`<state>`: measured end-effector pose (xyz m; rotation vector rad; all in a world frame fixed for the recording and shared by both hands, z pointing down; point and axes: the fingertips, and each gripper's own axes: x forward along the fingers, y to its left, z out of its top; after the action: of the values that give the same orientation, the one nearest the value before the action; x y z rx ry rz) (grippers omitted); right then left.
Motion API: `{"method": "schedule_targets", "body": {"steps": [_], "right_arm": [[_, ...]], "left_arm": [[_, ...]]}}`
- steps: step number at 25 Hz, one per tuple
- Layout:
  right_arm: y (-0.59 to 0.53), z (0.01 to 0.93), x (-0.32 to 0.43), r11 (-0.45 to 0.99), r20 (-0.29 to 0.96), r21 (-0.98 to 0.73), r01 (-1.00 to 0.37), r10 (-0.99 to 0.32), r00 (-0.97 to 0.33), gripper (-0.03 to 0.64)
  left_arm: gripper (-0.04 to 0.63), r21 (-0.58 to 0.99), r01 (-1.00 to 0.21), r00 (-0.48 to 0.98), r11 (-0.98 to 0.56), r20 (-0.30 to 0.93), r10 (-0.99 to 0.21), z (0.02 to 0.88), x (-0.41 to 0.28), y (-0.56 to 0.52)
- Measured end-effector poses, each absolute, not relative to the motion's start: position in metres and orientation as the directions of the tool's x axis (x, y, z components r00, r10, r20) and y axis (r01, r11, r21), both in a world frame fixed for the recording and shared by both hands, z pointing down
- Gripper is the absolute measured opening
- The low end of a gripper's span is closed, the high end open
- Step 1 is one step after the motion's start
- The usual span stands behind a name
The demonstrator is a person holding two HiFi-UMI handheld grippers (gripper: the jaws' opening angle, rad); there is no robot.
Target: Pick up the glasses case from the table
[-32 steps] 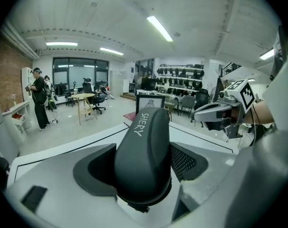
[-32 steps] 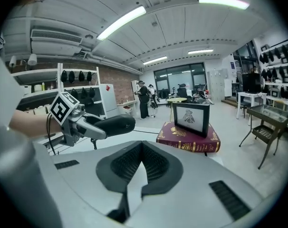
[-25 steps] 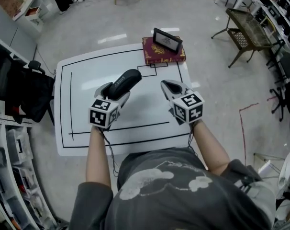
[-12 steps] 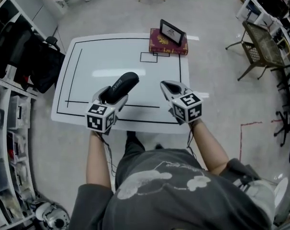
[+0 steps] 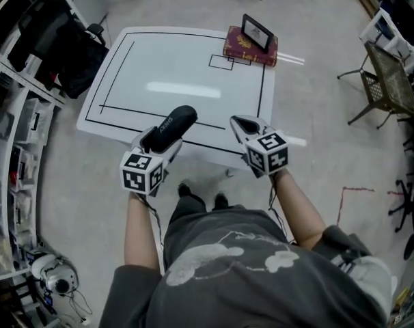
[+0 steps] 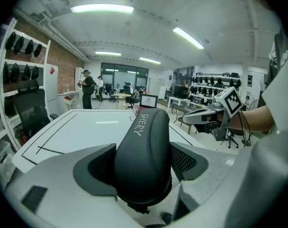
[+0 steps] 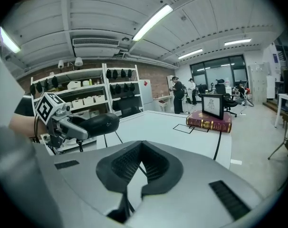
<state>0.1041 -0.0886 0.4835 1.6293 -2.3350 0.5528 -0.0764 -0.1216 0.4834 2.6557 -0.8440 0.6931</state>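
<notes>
left gripper (image 5: 163,139) holds glasses case (image 5: 173,122), seemingly above table (image 5: 166,60) edge.

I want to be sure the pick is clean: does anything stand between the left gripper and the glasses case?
Nothing visible does. The glasses case is already clamped between the jaws of the left gripper, lifted above the table. The right gripper is shut, empty, off to its side.

The glasses case (image 5: 171,126) sits between the jaws of the left gripper (image 5: 157,137), above the near edge of the table (image 5: 180,67). The right gripper (image 5: 238,124) is to its right, by the table's near right corner. At the far right corner lies 1 book (image 5: 236,45) with 1 picture frame (image 5: 257,33) standing on it. Shelves (image 5: 16,115) line the table's left side, and a chair (image 5: 388,80) stands well off to its right.
</notes>
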Motion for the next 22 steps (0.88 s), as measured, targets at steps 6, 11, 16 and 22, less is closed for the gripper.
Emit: {"method": "schedule_targets", "body": {"steps": [6,11,16,22], "right_arm": [[-0.077,0.482,0.087,0.337,0.383,-0.186,-0.923,-0.84,-0.384,0.0],[-0.066,0.482,0.067,0.36,0.388,-0.171,-0.917,-0.831,-0.399,0.0],[-0.039,0.478,0.037,0.379,0.384,-0.155,-0.912,-0.828,-0.409,0.0],[0.016,0.47,0.005,0.399,0.387,-0.147,-0.905,-0.819,-0.424,0.0]], "left_arm": [[0.341,0.104,-0.628,0.703,-0.772,0.503,-0.503,0.481,-0.094,-0.097],[0.341,0.113,-0.638,0.707,-0.762,0.478,-0.521,0.475,-0.111,-0.077],[0.341,0.116,-0.646,0.706,-0.754,0.467,-0.533,0.476,-0.137,-0.038],[0.341,0.101,-0.657,0.694,-0.747,0.468,-0.547,0.469,-0.168,0.017]]}}
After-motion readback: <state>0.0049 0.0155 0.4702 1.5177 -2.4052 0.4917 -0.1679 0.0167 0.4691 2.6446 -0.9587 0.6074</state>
